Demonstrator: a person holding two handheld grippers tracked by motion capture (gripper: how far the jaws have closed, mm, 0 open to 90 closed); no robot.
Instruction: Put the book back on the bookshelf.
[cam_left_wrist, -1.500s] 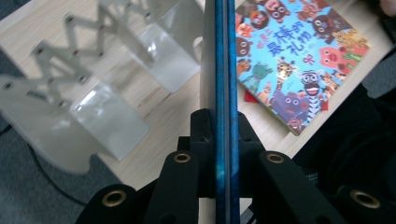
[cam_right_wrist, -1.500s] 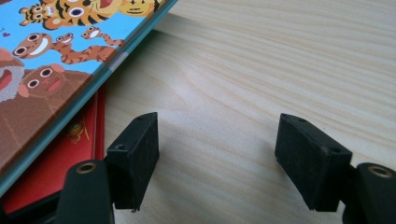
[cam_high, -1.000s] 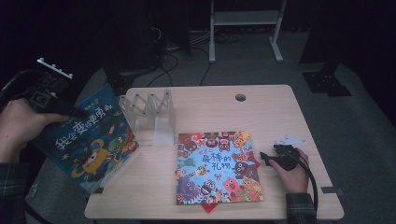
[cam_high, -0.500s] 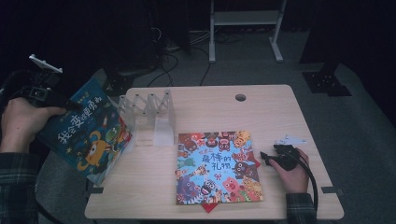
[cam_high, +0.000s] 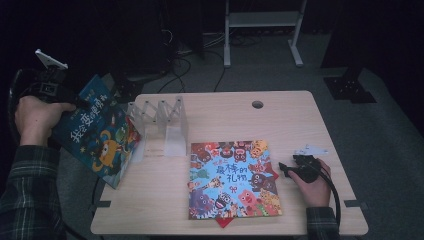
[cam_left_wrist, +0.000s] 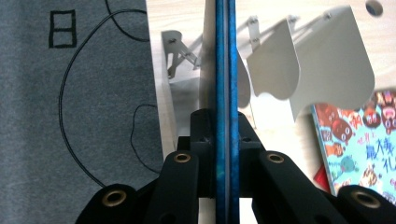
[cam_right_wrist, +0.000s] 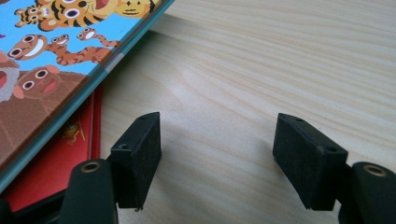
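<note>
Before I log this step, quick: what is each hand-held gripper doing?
Left hand-held gripper: shut on the blue picture book, held on edge.
Right hand-held gripper: open, empty, above the wooden table.

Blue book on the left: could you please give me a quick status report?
Left gripper shut on blue book, held off table's left edge. Right gripper open, empty, beside colourful book. White rack stands close.

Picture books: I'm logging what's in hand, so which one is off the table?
The dark-blue picture book, clamped in the left gripper beside the table; the light-blue one lies flat.
</note>
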